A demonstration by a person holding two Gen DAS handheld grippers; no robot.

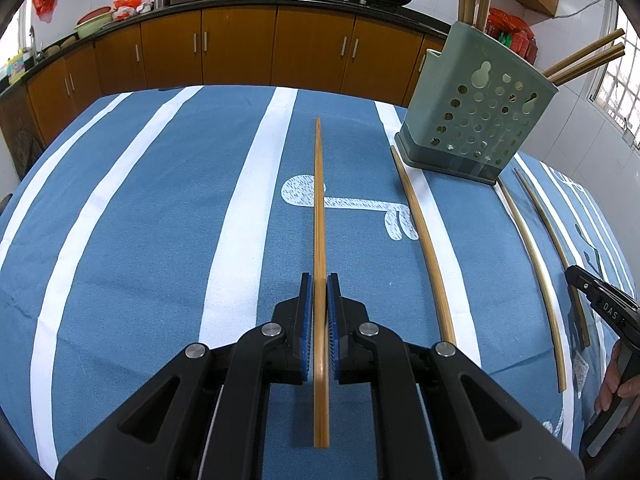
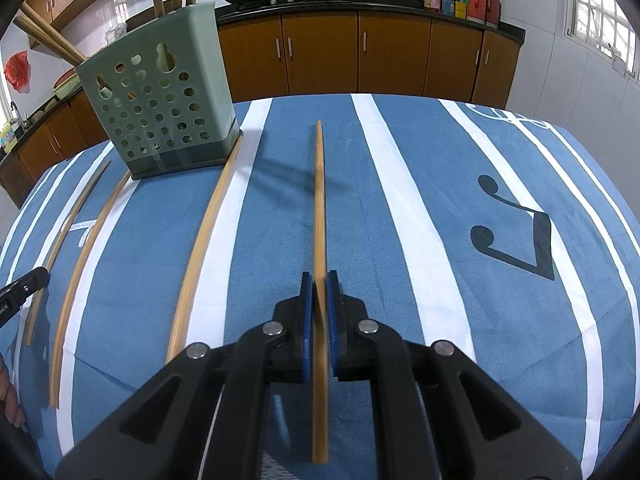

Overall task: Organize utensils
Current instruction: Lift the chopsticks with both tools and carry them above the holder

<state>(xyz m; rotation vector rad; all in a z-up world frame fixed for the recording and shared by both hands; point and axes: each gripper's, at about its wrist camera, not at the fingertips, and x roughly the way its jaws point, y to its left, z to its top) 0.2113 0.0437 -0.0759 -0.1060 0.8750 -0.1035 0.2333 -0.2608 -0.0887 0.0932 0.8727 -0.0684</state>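
Both grippers are clamping a chopstick each, blue pads pressing on the shaft, stick running forward along the fingers.

Left gripper point(image 1: 319, 280) is holding left-held chopstick point(image 1: 319, 200), pointing out over the blue striped tablecloth point(image 1: 140, 220). Right gripper point(image 2: 319, 278) is holding right-held chopstick point(image 2: 319, 200) the same way.

Green perforated holder point(image 1: 476, 112) is standing on the cloth, several chopsticks already sticking out of its top. It is sitting right of the left gripper and left of the right one, so between the two.

Left view only: white key print on the cloth, and the right gripper's side entering at the lower right edge with "DAS" lettering readable on it, fingers of the right hand point(image 1: 616, 384) wrapping its handle. Three loose chopsticks point(image 1: 424, 248) are lying on the cloth right of the held one.

Right view only: black music note print point(image 2: 516, 232), window at upper right, red packages on the counter. Loose chopsticks are lying to the left here, one touching the holder's base corner. Left gripper tip is poking in at the left edge.

Both views are showing woks on the back counter point(image 2: 360, 0).
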